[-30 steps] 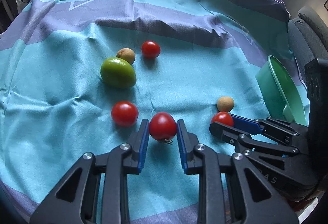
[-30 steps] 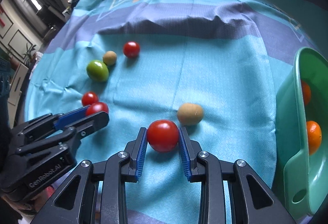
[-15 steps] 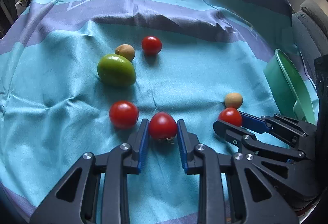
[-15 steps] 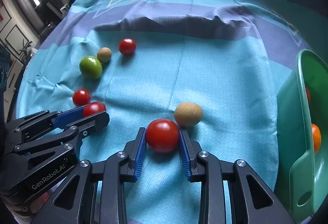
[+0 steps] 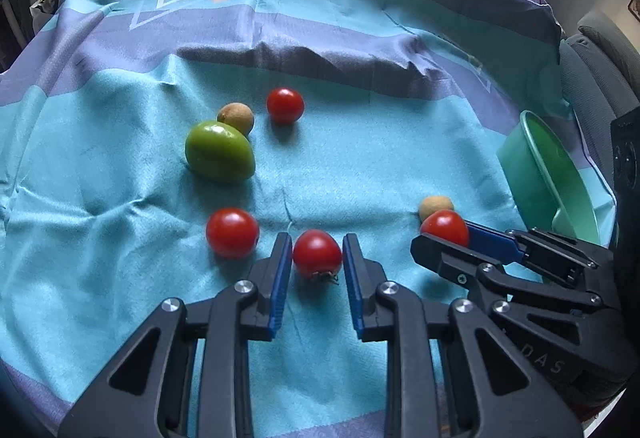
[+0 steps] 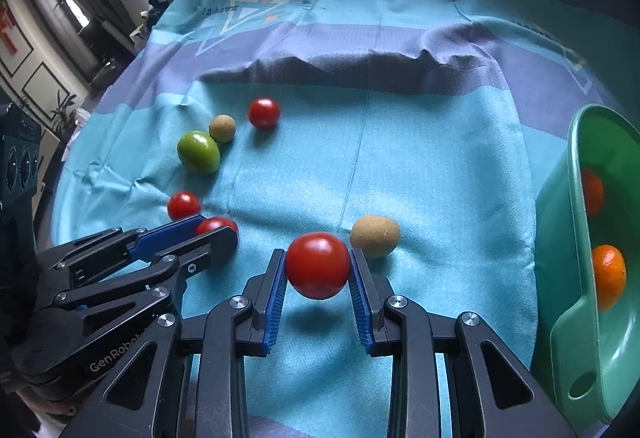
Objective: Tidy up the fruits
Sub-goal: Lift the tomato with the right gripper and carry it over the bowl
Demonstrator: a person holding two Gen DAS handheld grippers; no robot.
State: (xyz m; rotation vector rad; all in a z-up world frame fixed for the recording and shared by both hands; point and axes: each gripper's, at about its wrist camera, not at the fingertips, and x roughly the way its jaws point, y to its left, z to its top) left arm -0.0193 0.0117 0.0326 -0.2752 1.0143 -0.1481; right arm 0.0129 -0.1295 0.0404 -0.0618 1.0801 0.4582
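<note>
My left gripper (image 5: 316,258) is shut on a red tomato (image 5: 317,253) with its stem down, just above the cloth. My right gripper (image 6: 318,266) is shut on another red tomato (image 6: 318,265) and holds it a little above the cloth, its shadow below. The right gripper also shows in the left wrist view (image 5: 444,238); the left gripper shows in the right wrist view (image 6: 208,232). Loose on the cloth lie a red tomato (image 5: 232,233), a green fruit (image 5: 219,151), a brown kiwi (image 5: 236,117), a far red tomato (image 5: 285,105) and a second kiwi (image 6: 375,236).
A green bowl (image 6: 576,222) stands at the right with two oranges (image 6: 609,276) inside; it also shows in the left wrist view (image 5: 544,177). A teal and purple cloth (image 5: 360,165) covers the table, with a raised fold across the back. A grey chair (image 5: 592,77) stands far right.
My right gripper has lifted its tomato off the cloth and moved it slightly away from the kiwi. My left gripper stays on its tomato, and its view has risen a little.
</note>
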